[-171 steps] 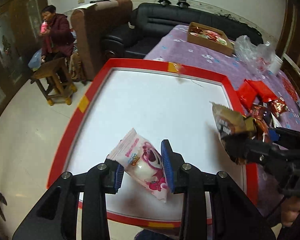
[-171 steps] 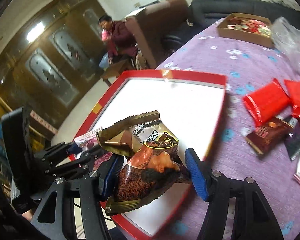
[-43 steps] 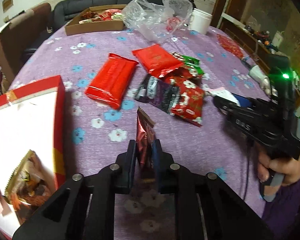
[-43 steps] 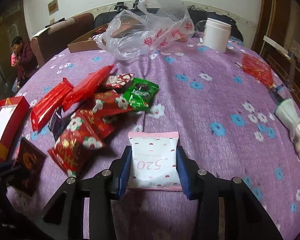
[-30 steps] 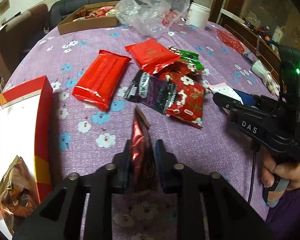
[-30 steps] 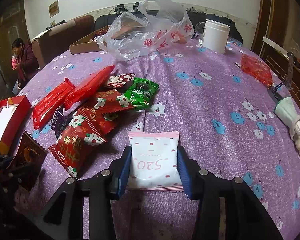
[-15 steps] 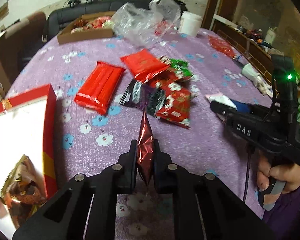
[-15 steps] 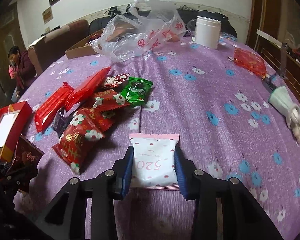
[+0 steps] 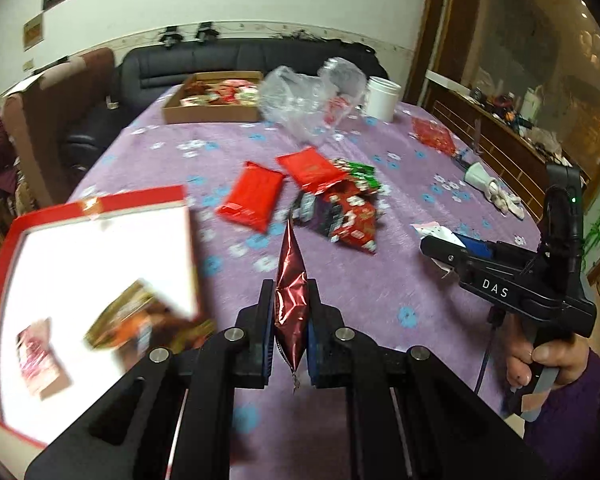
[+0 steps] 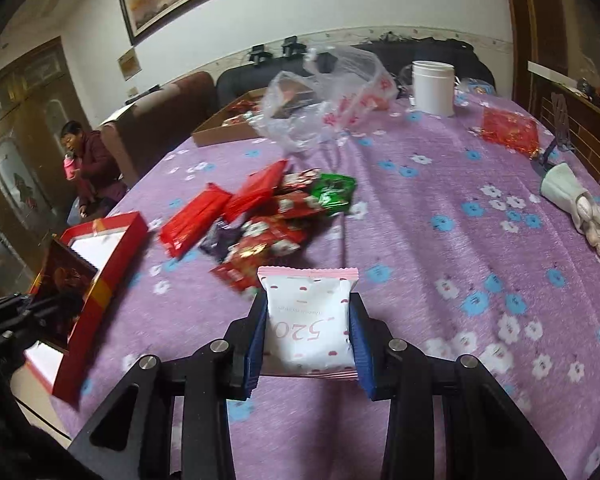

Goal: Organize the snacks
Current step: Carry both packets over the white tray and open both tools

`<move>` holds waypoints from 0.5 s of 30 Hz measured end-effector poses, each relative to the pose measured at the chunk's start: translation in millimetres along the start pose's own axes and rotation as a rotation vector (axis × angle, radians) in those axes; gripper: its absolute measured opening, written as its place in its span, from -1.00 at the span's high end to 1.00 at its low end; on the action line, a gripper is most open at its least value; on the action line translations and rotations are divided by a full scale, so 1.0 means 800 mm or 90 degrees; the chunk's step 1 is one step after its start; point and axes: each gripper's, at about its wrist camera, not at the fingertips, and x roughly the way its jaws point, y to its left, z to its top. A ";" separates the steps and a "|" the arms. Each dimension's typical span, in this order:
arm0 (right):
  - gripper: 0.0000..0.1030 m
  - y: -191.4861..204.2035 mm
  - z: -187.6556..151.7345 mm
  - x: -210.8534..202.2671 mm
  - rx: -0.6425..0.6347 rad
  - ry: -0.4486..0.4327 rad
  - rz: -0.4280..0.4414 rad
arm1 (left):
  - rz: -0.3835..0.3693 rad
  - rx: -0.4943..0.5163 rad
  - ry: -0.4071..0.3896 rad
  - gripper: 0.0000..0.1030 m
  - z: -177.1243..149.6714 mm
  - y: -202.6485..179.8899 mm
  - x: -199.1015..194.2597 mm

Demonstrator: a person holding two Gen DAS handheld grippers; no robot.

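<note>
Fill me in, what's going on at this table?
A person is sorting snacks with two handheld tongs. The left tongs are shut on a dark red foil packet, the right tongs on a white "520" packet. The red tray holds two snacks; more lie piled on the purple tablecloth.

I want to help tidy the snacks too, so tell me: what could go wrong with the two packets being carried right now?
1. The left tool pinches the dark red foil packet edge-on; the shiny wrapper might slip out before reaching the red box.
2. The right tool squeezes the puffy white packet by its sides, so it could get crushed or pop free.
3. The box sits at the table's edge and might get knocked.
</note>
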 end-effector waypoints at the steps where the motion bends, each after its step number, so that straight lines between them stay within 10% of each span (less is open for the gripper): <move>1: 0.25 0.006 -0.002 0.000 -0.004 0.001 0.005 | 0.004 -0.008 0.000 0.80 -0.005 0.008 -0.006; 15: 0.26 0.157 0.001 0.020 -0.110 0.023 0.123 | 0.070 -0.105 -0.009 0.80 -0.031 0.097 -0.029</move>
